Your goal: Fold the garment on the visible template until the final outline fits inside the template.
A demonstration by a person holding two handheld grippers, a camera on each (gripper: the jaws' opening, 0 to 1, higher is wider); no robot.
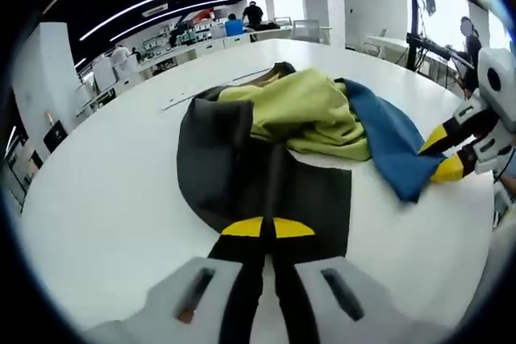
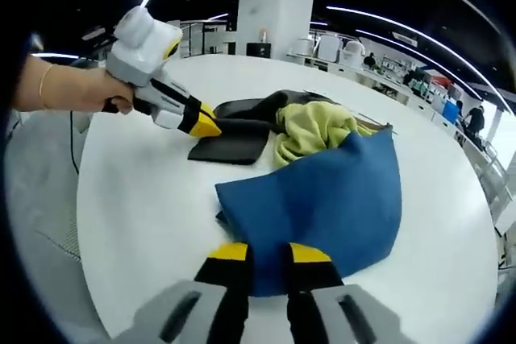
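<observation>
At the bottom centre of the left gripper view, the left gripper (image 1: 267,228) is pinched closed on the dark panel (image 1: 242,171) of the garment (image 1: 310,114), which is heaped mid-frame on the white table (image 1: 105,199). In the right gripper view, the right gripper (image 2: 265,254) is clamped on the blue panel (image 2: 330,199). Beyond, a hand (image 2: 89,90) holds the other tool at upper left.

Bright, even light comes from ceiling strip lamps (image 1: 173,6) and windows (image 1: 447,6). The white desk (image 2: 145,199) shows soft shadows. Fisheye bending blurs the edges.
</observation>
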